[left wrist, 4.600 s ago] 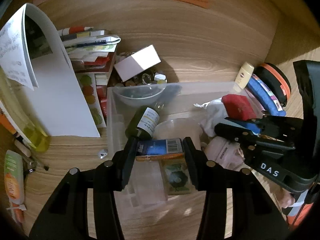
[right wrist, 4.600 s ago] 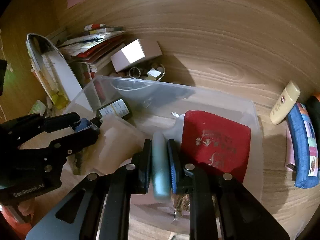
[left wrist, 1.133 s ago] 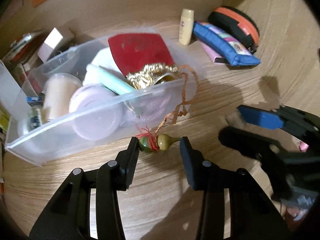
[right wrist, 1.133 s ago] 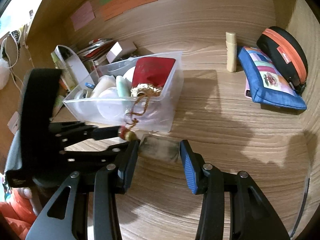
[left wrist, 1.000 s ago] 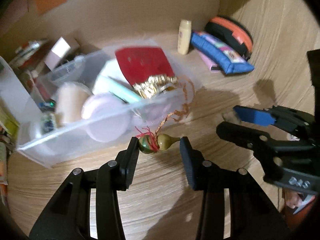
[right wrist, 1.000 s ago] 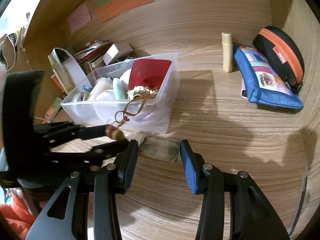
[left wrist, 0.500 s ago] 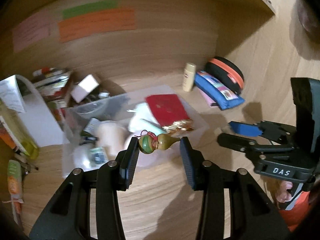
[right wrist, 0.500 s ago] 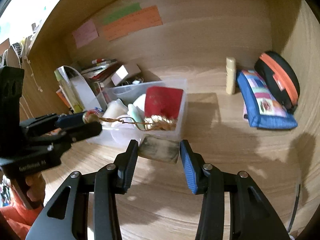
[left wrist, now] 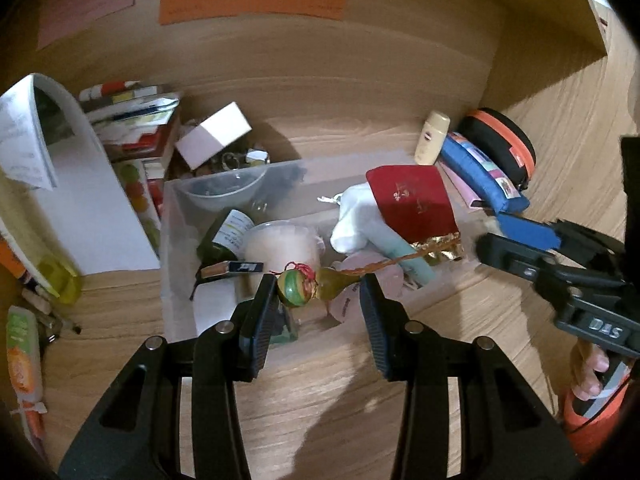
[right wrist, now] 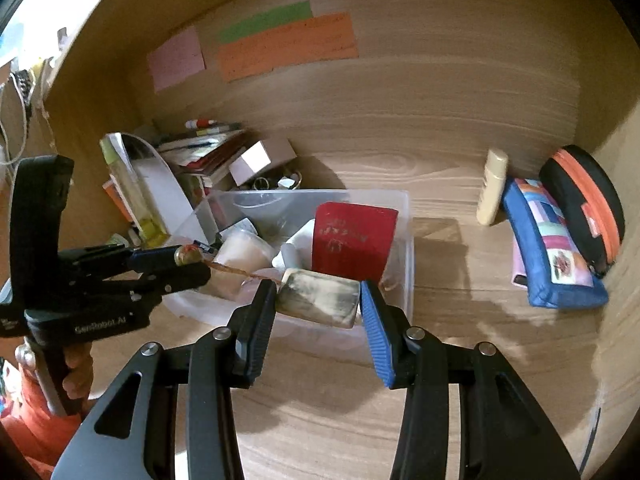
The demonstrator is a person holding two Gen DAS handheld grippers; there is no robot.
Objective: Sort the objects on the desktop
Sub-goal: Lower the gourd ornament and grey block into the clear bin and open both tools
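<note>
Nearest to us, our left gripper (left wrist: 318,290) holds a small green-and-olive gourd-shaped charm (left wrist: 312,285) crosswise between its black fingers (left wrist: 260,312), the jaws set narrow around it. A twisted orange cord (left wrist: 404,258) runs from the charm toward two o'clock, taut, ending at a crumpled gold foil bundle (left wrist: 440,242) in the clear plastic storage bin (left wrist: 170,240).

Our right gripper (right wrist: 318,300) is closed on a flat, pale, smudged rectangular block (right wrist: 318,298), clamped end to end between its black finger and its blue pad. In the right wrist view the block hangs above the near wall of the bin, and the left gripper sits at nine o'clock, the cord stretching from it to just behind the block.

Beyond the grippers, the bin rests on the wooden desk (left wrist: 320,392) and holds a flat red pouch (right wrist: 354,240) leaning at its right end, a frosted round tub (left wrist: 282,242), a dark green bottle with a white label (left wrist: 224,236), a white cloth lump (left wrist: 358,216) and a pale teal tube (left wrist: 404,250).

Farther off at two o'clock lie a blue patchwork zip pouch (right wrist: 548,248), a black case with an orange zip (right wrist: 584,196) and a cream squeeze tube (right wrist: 492,188). At eleven o'clock stand a stack of books and papers (right wrist: 200,152) and a small white box (right wrist: 260,160). Orange, green and pink paper notes (right wrist: 286,46) are stuck on the back wall at twelve.
</note>
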